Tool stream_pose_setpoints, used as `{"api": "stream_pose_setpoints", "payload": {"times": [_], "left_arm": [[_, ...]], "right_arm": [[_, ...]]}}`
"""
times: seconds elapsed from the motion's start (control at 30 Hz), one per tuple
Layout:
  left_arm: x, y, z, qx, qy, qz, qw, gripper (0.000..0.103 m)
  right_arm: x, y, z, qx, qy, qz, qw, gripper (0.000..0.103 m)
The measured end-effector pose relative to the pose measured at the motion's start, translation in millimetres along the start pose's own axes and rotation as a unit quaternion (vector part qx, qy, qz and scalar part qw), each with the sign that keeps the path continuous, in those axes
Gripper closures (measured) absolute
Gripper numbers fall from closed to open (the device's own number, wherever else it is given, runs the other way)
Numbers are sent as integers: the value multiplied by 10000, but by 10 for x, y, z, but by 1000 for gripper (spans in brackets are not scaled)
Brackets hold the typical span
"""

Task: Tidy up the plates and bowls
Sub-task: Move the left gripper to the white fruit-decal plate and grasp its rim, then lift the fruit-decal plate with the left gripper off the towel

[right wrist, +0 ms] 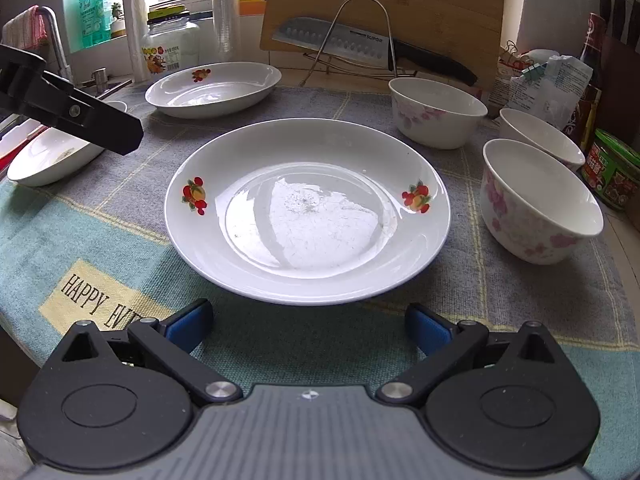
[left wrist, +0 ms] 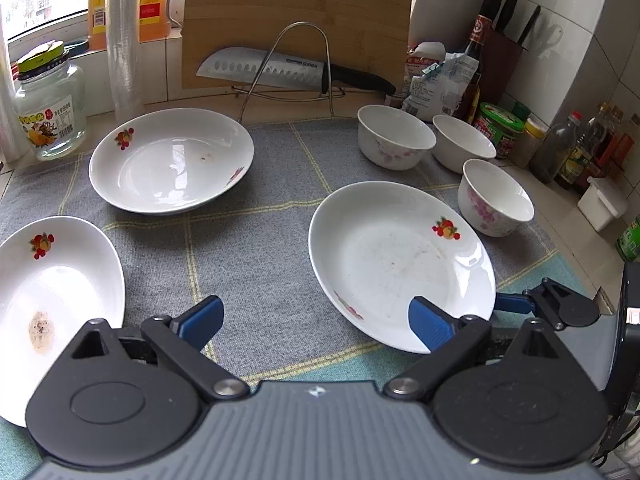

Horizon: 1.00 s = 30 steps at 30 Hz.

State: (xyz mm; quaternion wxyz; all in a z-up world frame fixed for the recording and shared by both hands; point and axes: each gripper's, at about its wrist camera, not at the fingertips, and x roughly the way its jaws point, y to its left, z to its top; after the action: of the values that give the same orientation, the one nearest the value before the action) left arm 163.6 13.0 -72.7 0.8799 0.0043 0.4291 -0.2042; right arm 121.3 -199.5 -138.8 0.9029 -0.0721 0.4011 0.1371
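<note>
Three white fruit-print plates and three white pink-flowered bowls lie before you on the checked cloth point(right wrist: 100, 248).

From your left gripper point(left wrist: 316, 322), jaws spread wide and empty above the cloth: near plate point(left wrist: 400, 264) at 1 o'clock, its near rim behind your right-hand pad; far plate point(left wrist: 172, 160) at 11 o'clock; stained plate point(left wrist: 52, 300) at 9 o'clock.

The bowls curve along the cloth's right side, from 1 to 2 o'clock: first bowl point(left wrist: 394, 136), second bowl point(left wrist: 464, 142), third bowl point(left wrist: 496, 198), each apart from the others.

From your right gripper point(right wrist: 308, 324), jaws likewise apart and empty, the near plate sits at 12 o'clock, just beyond the pads, untouched.

One knife point(left wrist: 288, 70) rests on the wire rack point(left wrist: 300, 60) against the cutting board point(left wrist: 296, 12), at 12 o'clock.
</note>
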Motion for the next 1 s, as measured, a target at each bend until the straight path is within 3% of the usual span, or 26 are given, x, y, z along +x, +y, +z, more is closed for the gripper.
{"api": "stream_pose_setpoints", "payload": {"times": [0.23,0.53,0.73,1.0], "left_arm": [[180,-23,90,231,234,-188,9993,5],[585,-30,513,391,544,-681,9954,5],[946,-140,761,857,868,-880,9886,5],[1332,-140,832,1033,1408,-1186,9775,5]], "right_arm": [[46,26,19,56,-178,-66,9998,0],[44,36,14,110,-198,-123,9997,0],[38,34,3,138,-235,-152,9995,0],[34,34,-12,124,-274,-149,9994,0]]}}
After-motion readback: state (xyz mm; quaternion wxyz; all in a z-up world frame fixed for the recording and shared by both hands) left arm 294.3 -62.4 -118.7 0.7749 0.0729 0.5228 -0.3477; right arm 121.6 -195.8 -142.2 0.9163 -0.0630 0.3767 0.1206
